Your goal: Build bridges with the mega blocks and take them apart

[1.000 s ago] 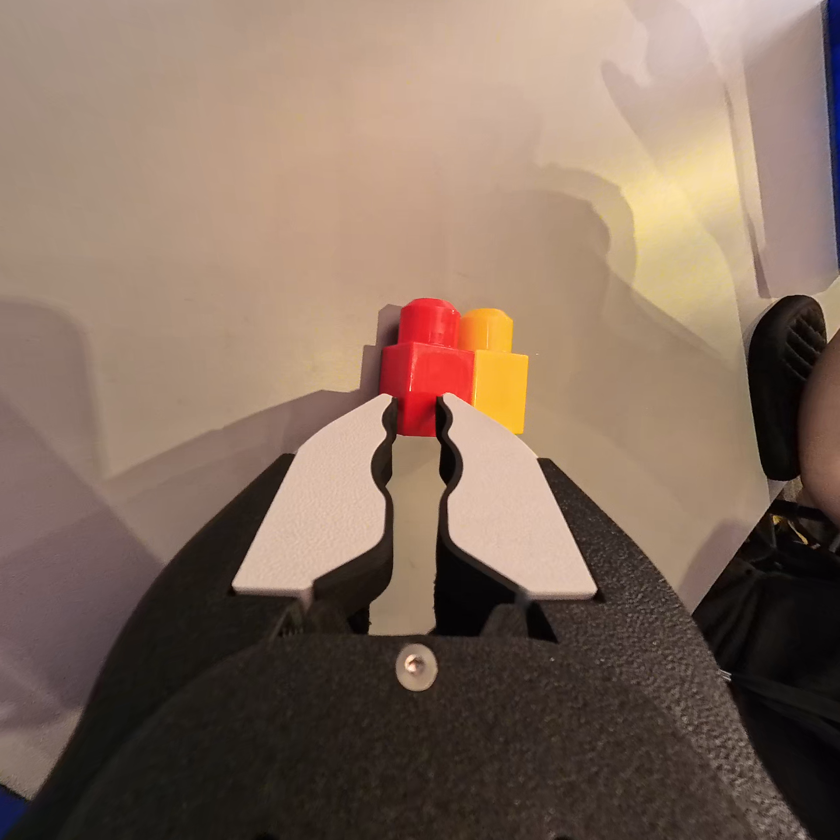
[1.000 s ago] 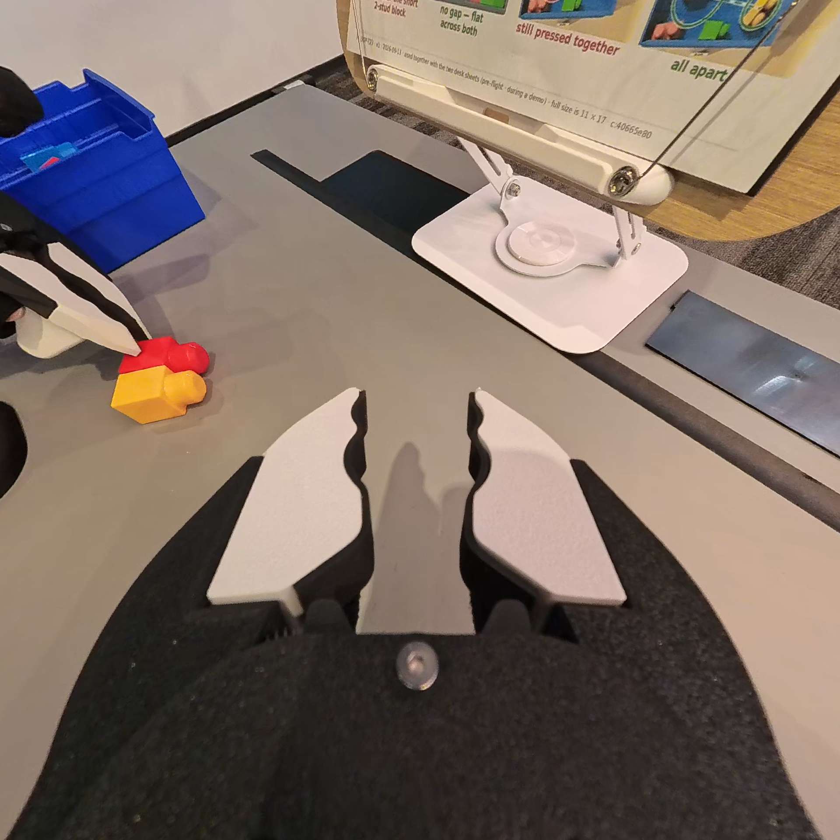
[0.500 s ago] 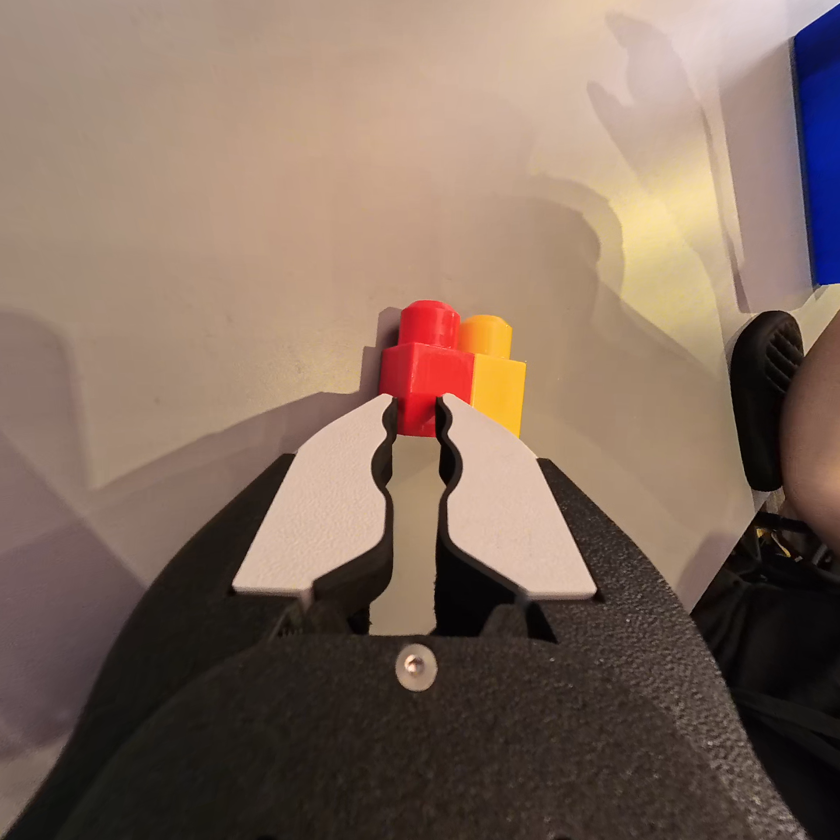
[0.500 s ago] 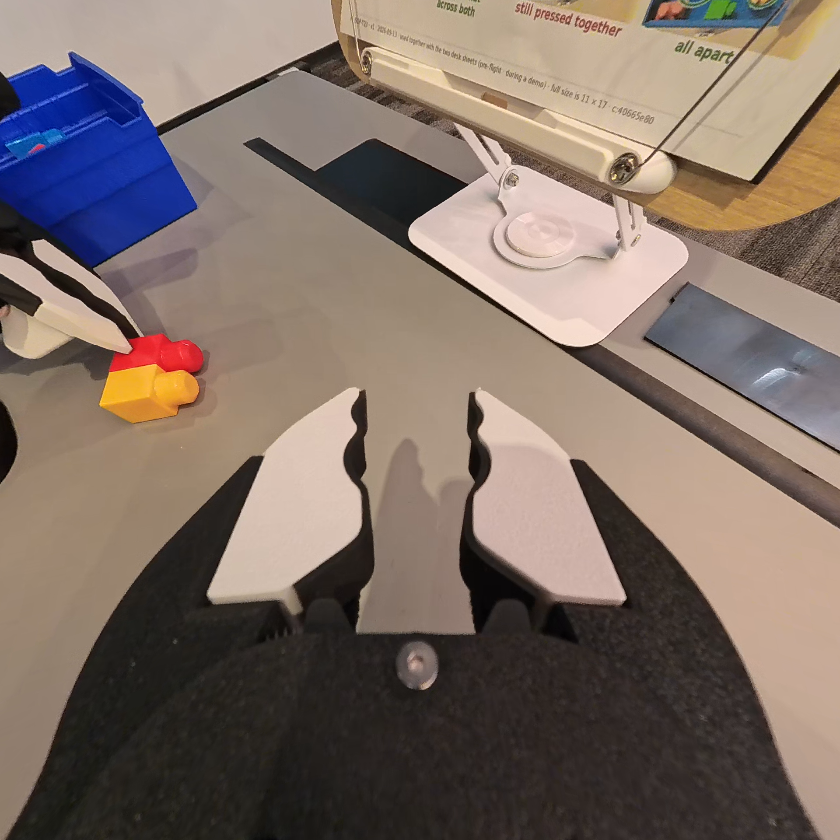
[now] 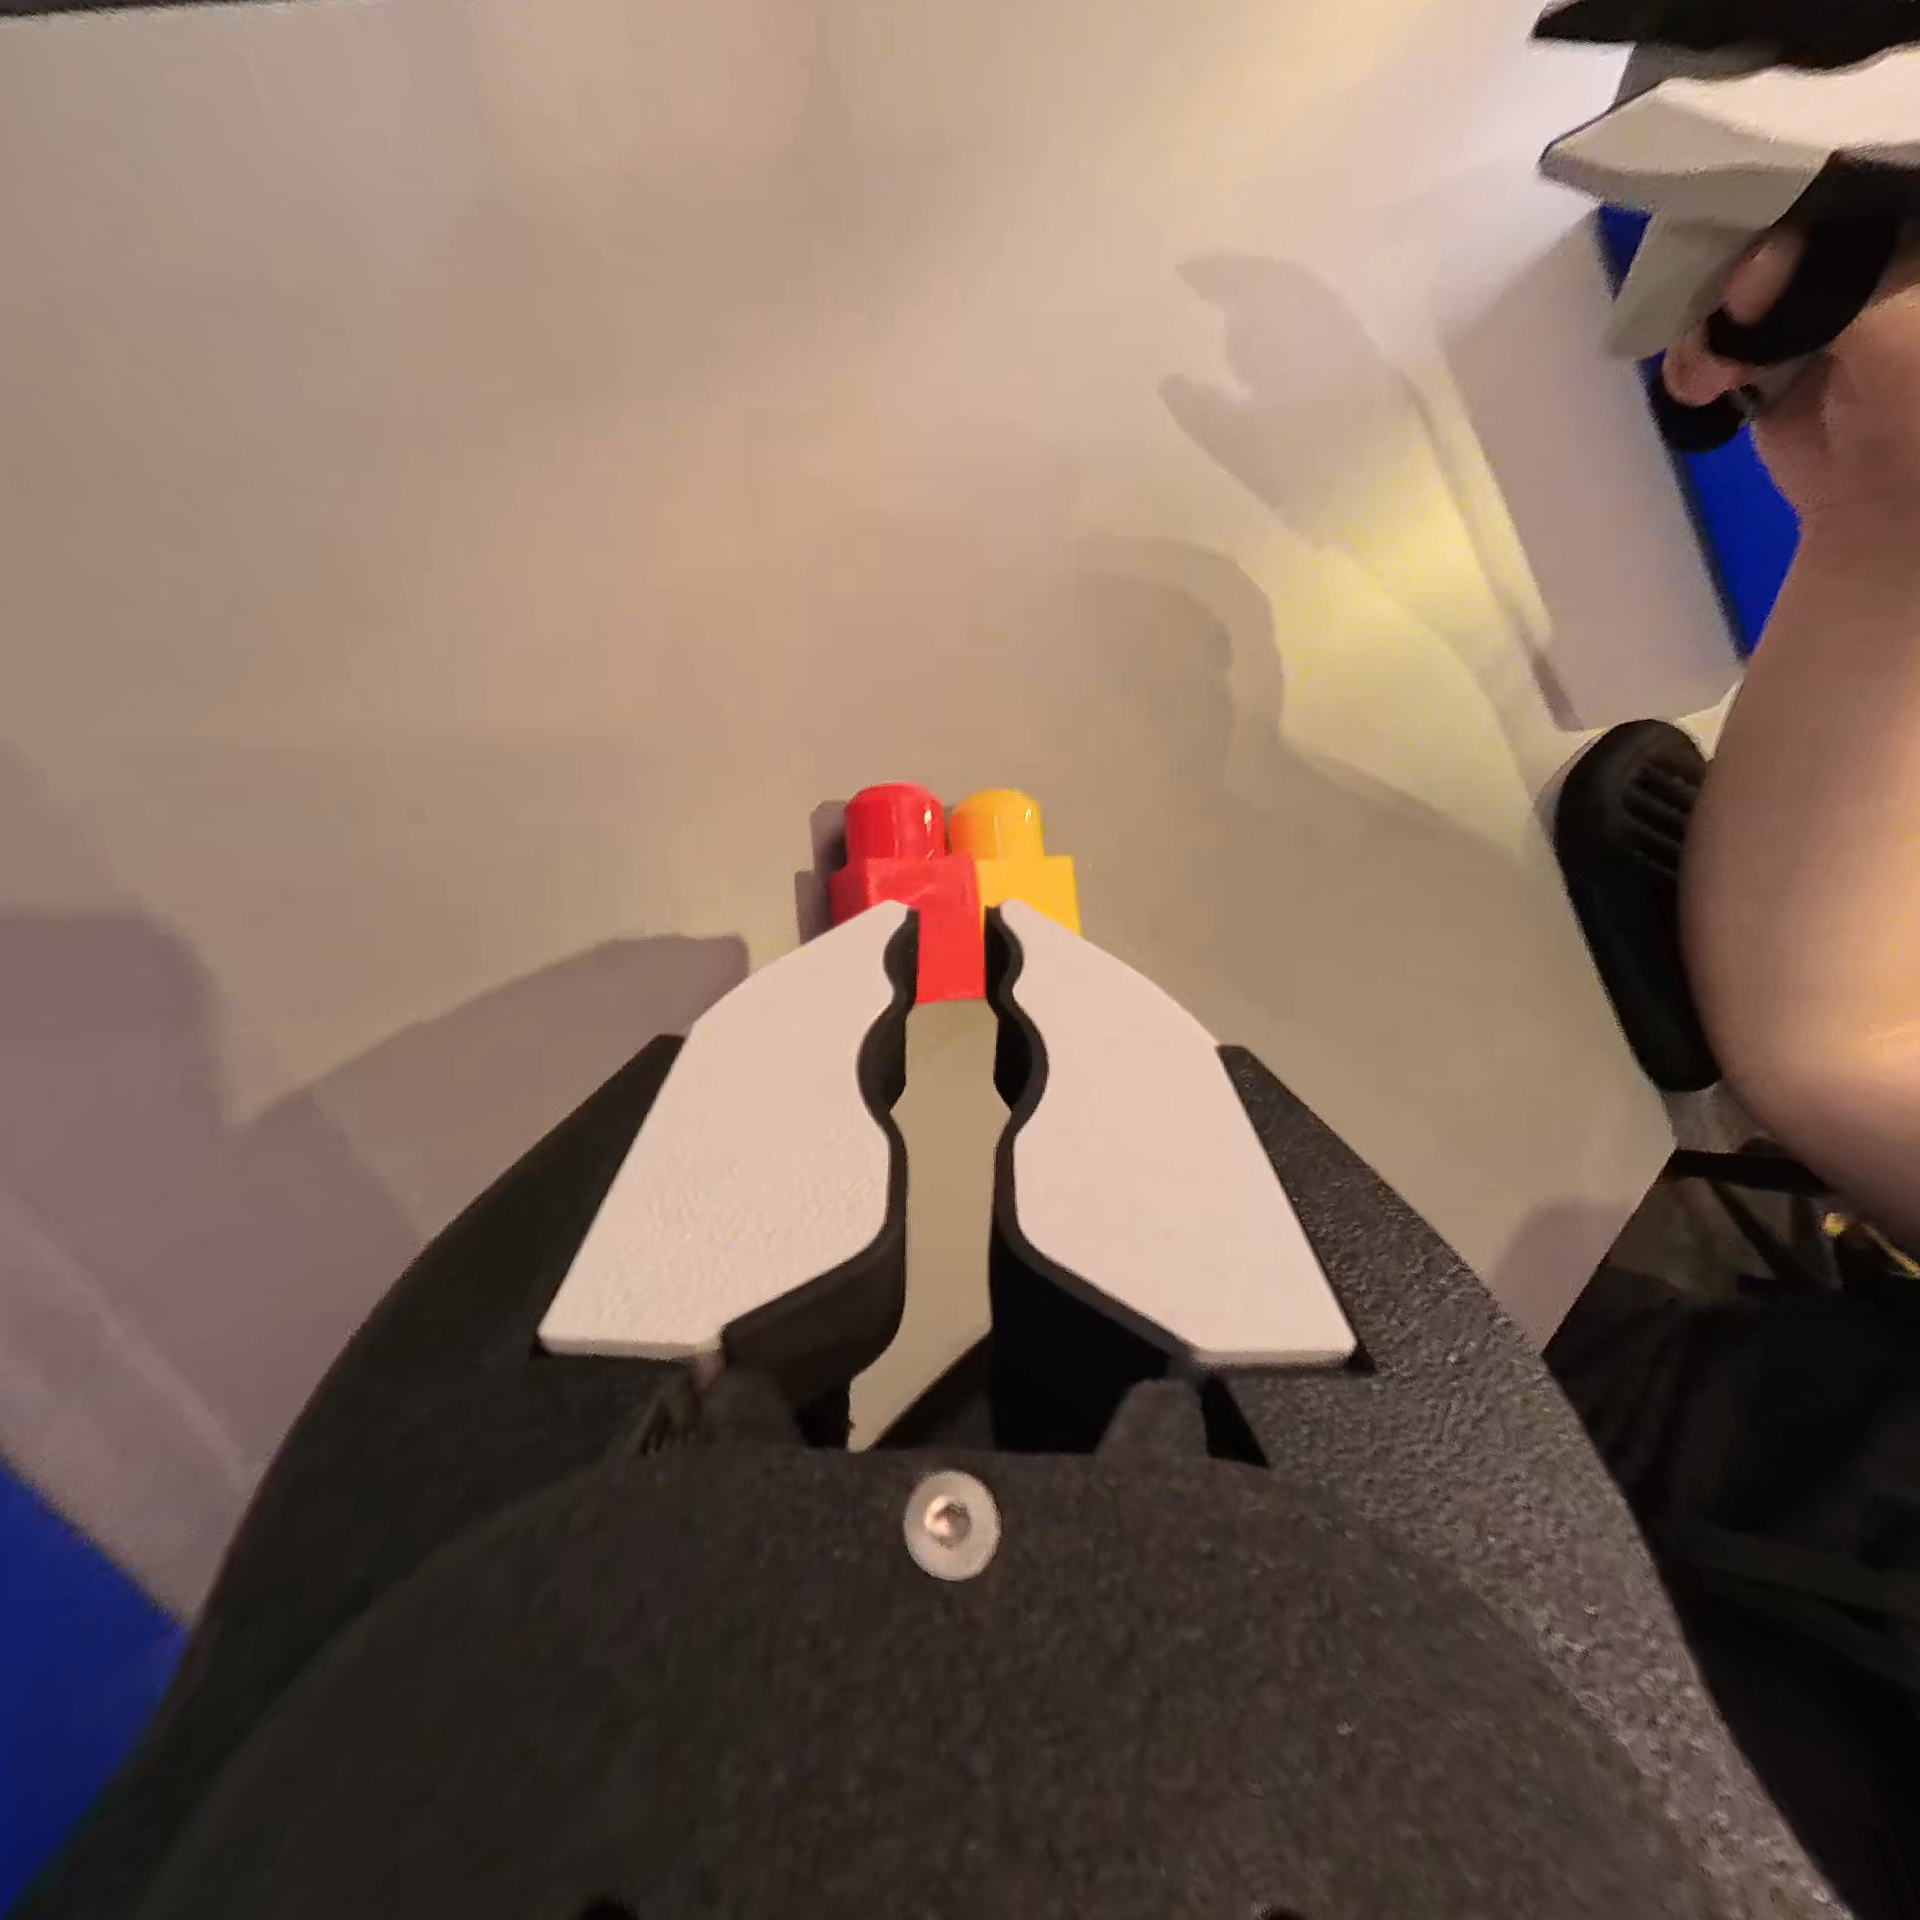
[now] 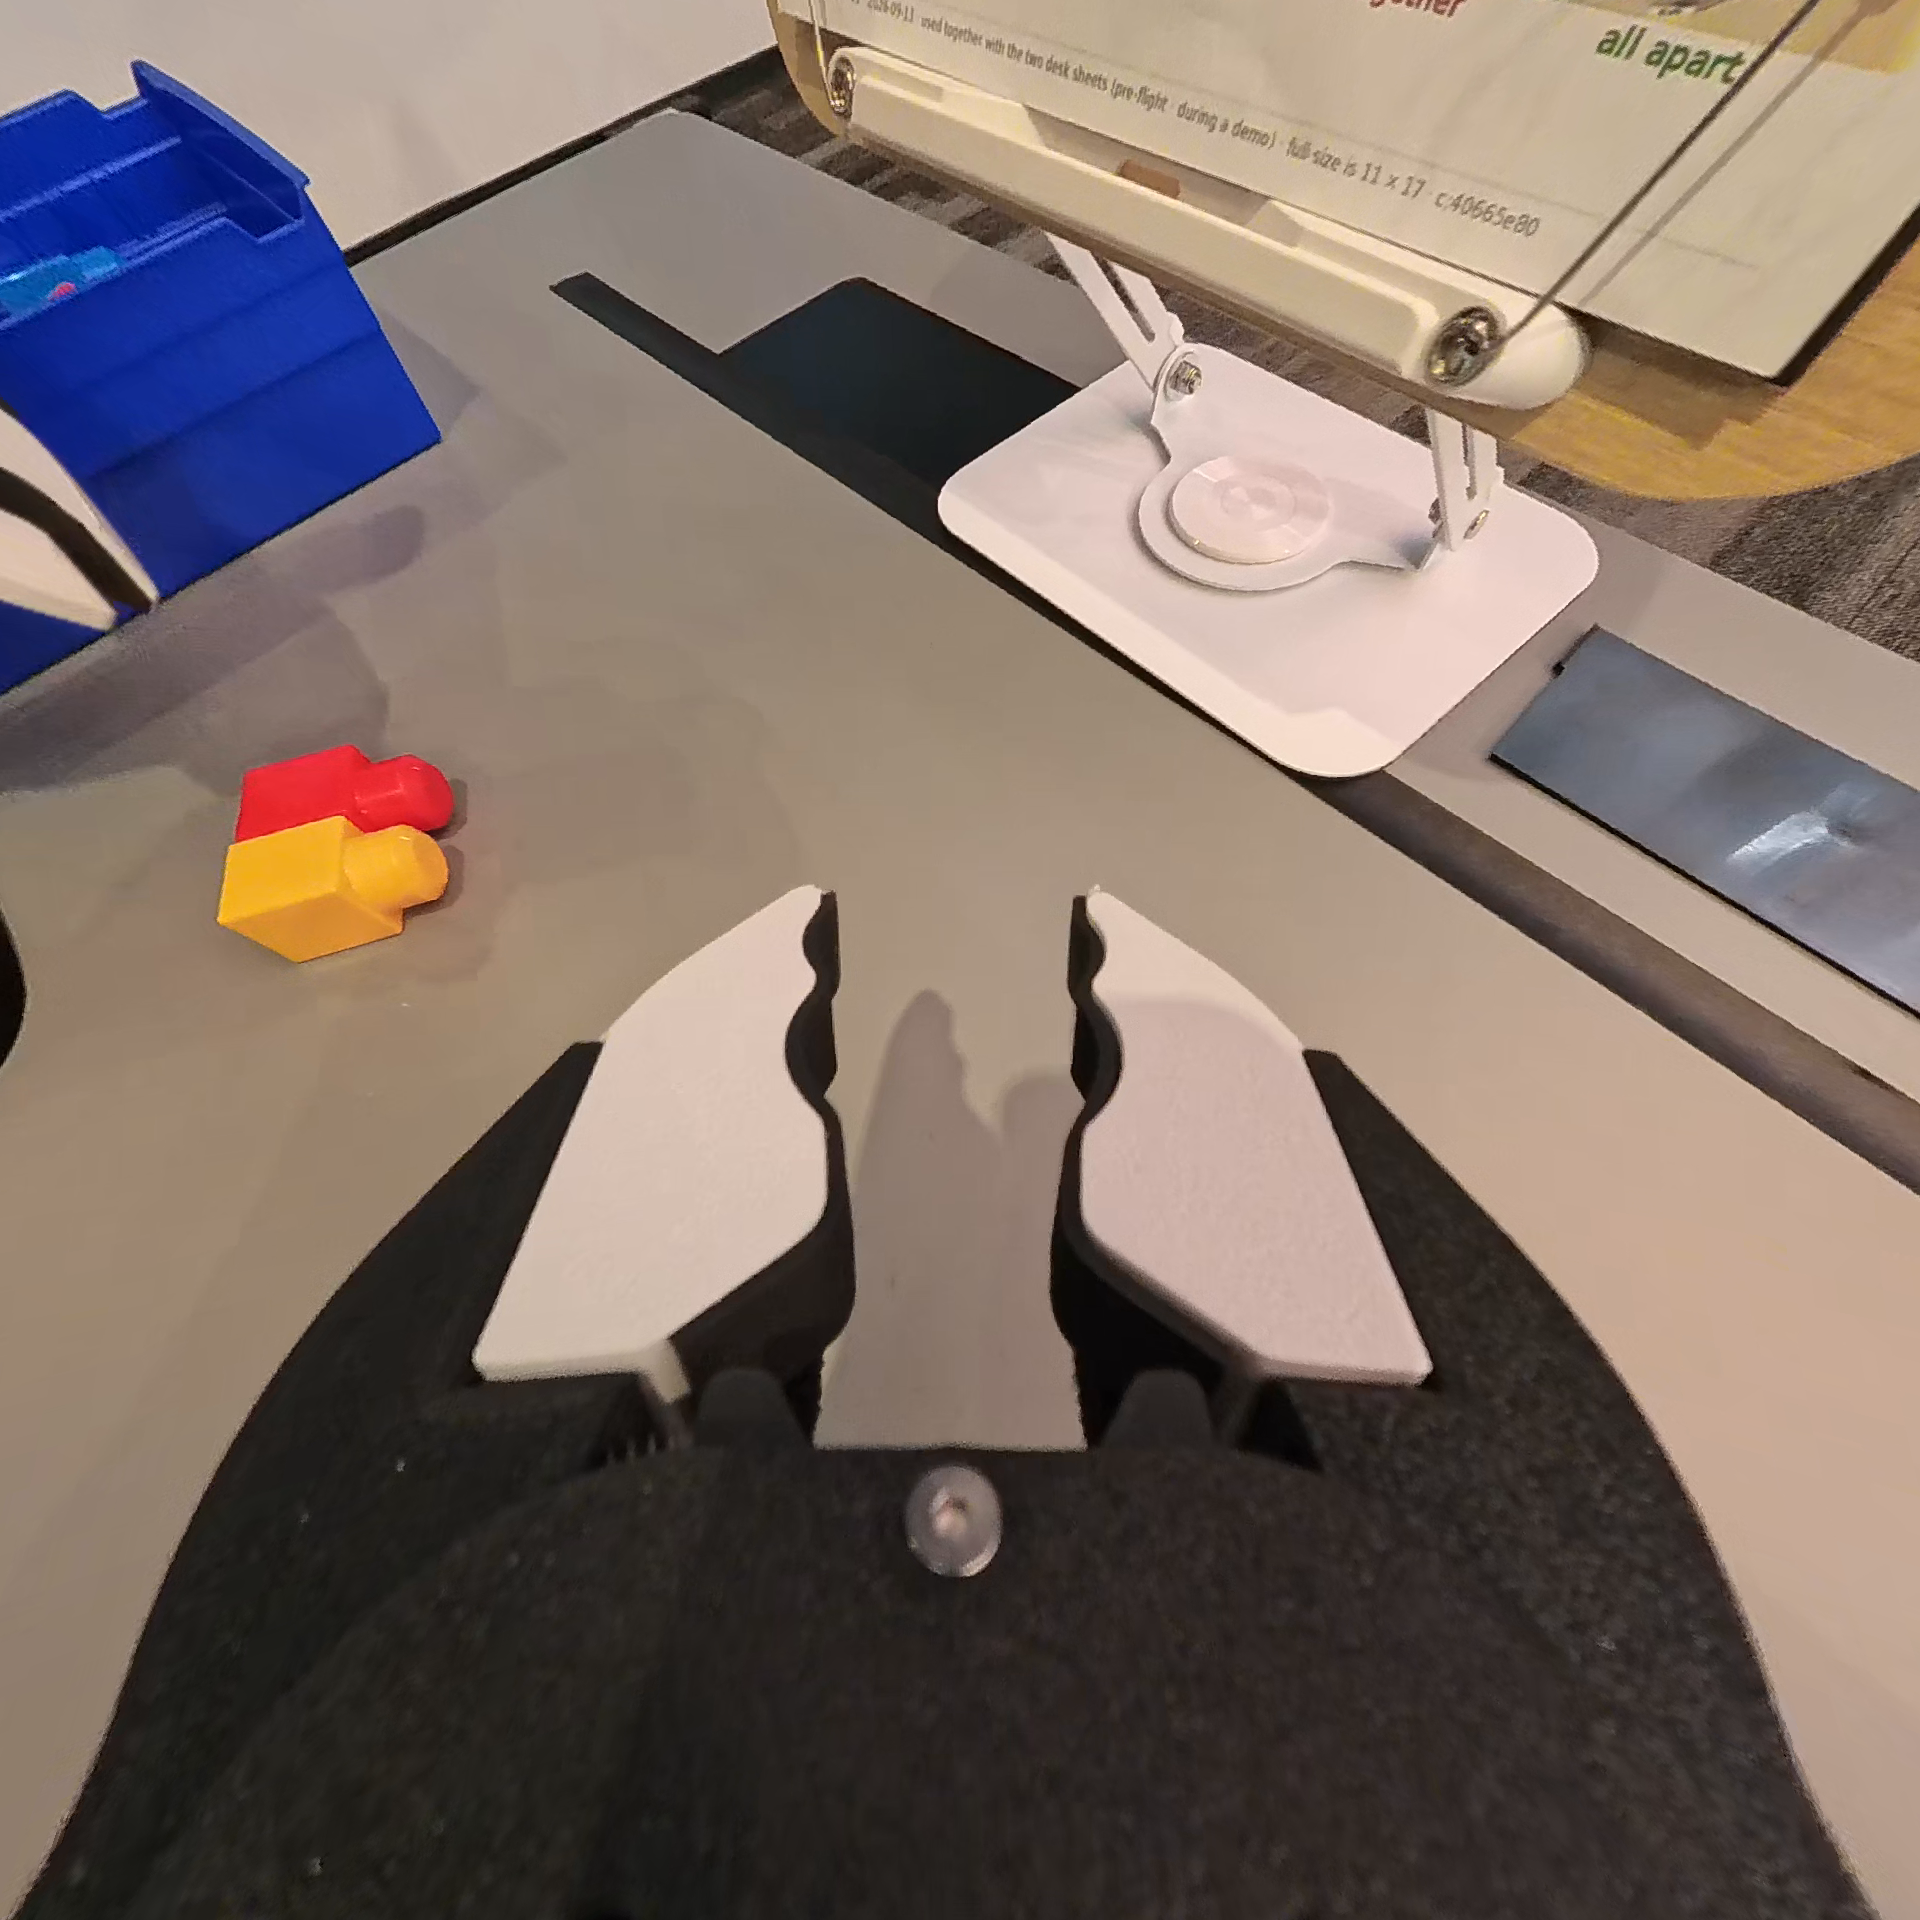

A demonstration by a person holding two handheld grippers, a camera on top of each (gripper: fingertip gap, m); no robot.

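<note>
In the left wrist view, the left claw [image 5: 945,914] is narrowly parted, framing a red single-stud plastic block [image 5: 894,831] joined to a yellow single-stud plastic block [image 5: 1023,878] on the grey counter [image 5: 520,520]. In the right wrist view the pair lies far left, clear of both claws. The right claw [image 6: 956,904] hangs released and empty, so no bridge stands and this last pair probably remains to be separated.
</note>
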